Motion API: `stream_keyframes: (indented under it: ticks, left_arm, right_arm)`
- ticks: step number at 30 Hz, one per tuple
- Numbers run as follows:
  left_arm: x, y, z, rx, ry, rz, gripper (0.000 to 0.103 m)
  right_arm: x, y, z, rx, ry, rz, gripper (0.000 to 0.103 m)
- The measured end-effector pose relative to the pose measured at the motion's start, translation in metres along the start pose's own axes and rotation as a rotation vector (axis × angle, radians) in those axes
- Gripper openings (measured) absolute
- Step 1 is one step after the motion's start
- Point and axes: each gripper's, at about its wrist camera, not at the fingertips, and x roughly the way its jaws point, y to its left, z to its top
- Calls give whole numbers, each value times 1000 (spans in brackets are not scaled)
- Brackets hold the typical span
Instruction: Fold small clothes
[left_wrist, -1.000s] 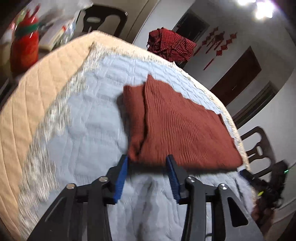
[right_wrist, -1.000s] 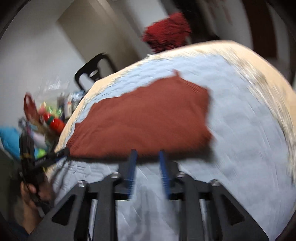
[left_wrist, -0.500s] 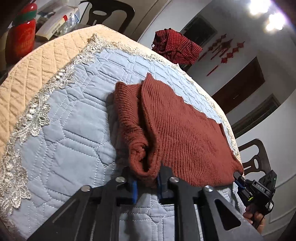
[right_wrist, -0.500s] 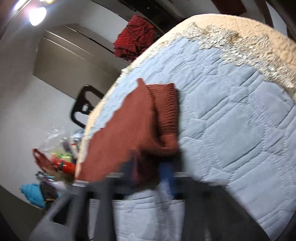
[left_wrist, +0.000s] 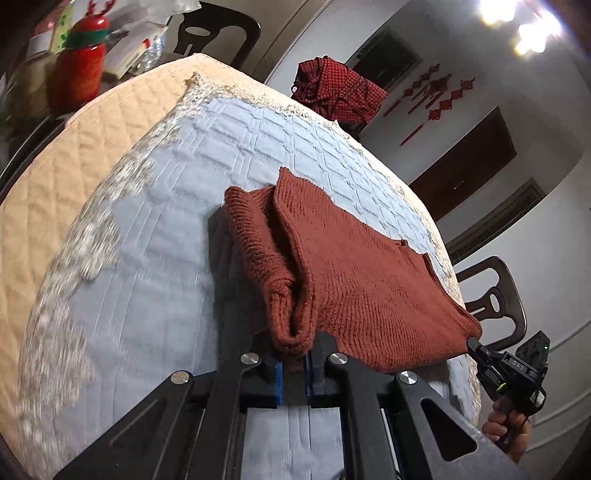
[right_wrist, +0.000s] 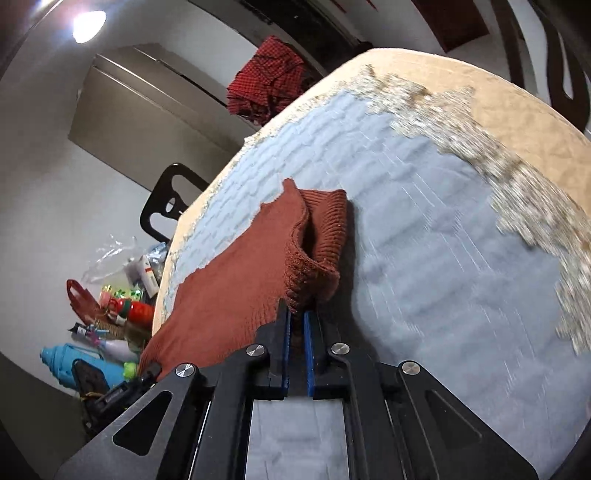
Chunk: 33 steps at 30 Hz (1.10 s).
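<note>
**Both grippers pinching a rust sweater**

Left gripper clamped on the near corner of rust knit sweater, at 6 o'clock. Right gripper likewise pinching its opposite corner. Spread across blue quilted cover, near edge lifted.

The rust-red ribbed knit sweater lay folded on the blue quilted cloth, one sleeve doubled over its side, its two near corners lifted and bunched off the surface.
</note>
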Motion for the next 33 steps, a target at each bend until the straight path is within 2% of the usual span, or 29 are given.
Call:
stream_keyframes:
  ticks: [5, 7, 9, 10, 12, 14, 17, 20, 24, 25, 27, 33]
  left_arm:
    - [9, 13, -25, -2, 60, 19, 11]
    - [6, 15, -25, -3, 55, 17, 15]
    - [-6, 8, -21, 42, 15, 44, 22]
    - [-12, 5, -21, 62, -6, 54, 25]
    - [-20, 2, -17, 89, -35, 71, 36]
    - [-22, -1, -10, 111, -59, 90, 39]
    - [-20, -9, -1, 156, -83, 139, 39]
    - [-20, -19, 1, 225, -122, 182, 39]
    - [-8, -39, 1, 331, -141, 239, 38]
    - [-5, -43, 0, 343, -142, 245, 37]
    - [-1, -51, -1, 368, -140, 236, 27]
    - [15, -64, 0, 406, -128, 217, 24]
  right_arm:
    - [4, -15, -17, -3, 60, -45, 8]
    - [10, -26, -21, 14, 74, -66, 16]
    - [0, -20, -24, -29, 42, -70, 19]
    - [-8, -11, -24, -87, 15, -92, 19]
    - [-24, 10, -24, -208, -49, -146, 19]
    - [-32, 24, -25, -271, -81, -128, 19]
    - [-24, 50, -31, -361, -79, -61, 19]
    - [9, 77, -44, -472, -13, -45, 19]
    - [48, 104, -57, -610, 32, -51, 16]
    - [51, 104, -58, -614, 35, -50, 16]
    - [58, 105, -55, -612, 40, -57, 16]
    - [58, 102, -46, -604, 19, -61, 16]
